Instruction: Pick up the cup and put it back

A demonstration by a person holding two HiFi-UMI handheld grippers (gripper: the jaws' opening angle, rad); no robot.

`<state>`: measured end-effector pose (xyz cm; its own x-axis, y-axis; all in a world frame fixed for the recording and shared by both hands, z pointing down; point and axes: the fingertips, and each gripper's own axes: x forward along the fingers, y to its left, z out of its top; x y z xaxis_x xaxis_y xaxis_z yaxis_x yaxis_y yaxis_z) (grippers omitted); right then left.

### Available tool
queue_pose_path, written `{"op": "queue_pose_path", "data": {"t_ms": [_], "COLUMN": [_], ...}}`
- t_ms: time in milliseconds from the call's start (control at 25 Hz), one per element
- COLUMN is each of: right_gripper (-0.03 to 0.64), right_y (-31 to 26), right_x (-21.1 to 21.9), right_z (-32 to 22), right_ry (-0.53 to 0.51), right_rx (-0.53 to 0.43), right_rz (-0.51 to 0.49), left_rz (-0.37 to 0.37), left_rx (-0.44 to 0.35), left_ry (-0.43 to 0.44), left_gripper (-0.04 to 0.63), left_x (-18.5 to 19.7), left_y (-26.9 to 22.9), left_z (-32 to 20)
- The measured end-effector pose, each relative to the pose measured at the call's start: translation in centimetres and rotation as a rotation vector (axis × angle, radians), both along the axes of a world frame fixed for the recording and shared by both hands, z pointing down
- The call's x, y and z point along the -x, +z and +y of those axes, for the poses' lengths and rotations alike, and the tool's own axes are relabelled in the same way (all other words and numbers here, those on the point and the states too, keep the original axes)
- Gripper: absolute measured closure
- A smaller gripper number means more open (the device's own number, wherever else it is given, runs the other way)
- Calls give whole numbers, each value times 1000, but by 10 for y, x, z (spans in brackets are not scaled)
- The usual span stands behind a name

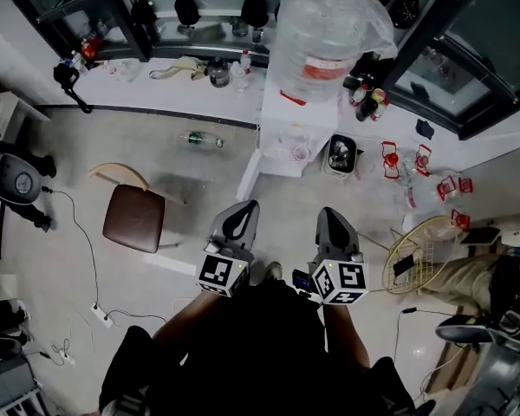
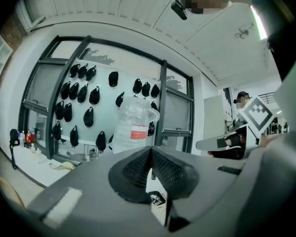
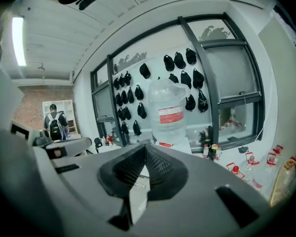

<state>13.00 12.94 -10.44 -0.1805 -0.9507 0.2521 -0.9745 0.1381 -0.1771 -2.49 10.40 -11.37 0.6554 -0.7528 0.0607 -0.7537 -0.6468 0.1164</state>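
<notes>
A small clear cup seems to stand on the white water dispenser, under the big clear water bottle. The bottle also shows ahead in the left gripper view, and the bottle in the right gripper view. Both grippers are held close to the person's body, well short of the dispenser. My left gripper is shut with nothing between its pads, its tips meeting. My right gripper is shut and empty too, its tips together.
A brown stool stands on the floor at the left, with a bottle lying beyond it. A black bin sits beside the dispenser. Red-capped bottles and a yellow wire basket are at the right. Cables run along the floor at the left.
</notes>
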Motion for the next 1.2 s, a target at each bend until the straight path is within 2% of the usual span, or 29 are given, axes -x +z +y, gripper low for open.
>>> {"op": "queue_pose_path", "data": {"t_ms": [1200], "right_gripper": [621], "right_y": [3], "right_x": [17], "right_z": [20], "right_ry": [2], "right_rx": [-6], "right_rz": [-10], "left_rz": [2], "left_rx": [-34], "left_ry": [25], "left_gripper": [589], "left_x": [6], "left_y": [-3], "left_z": [6]}}
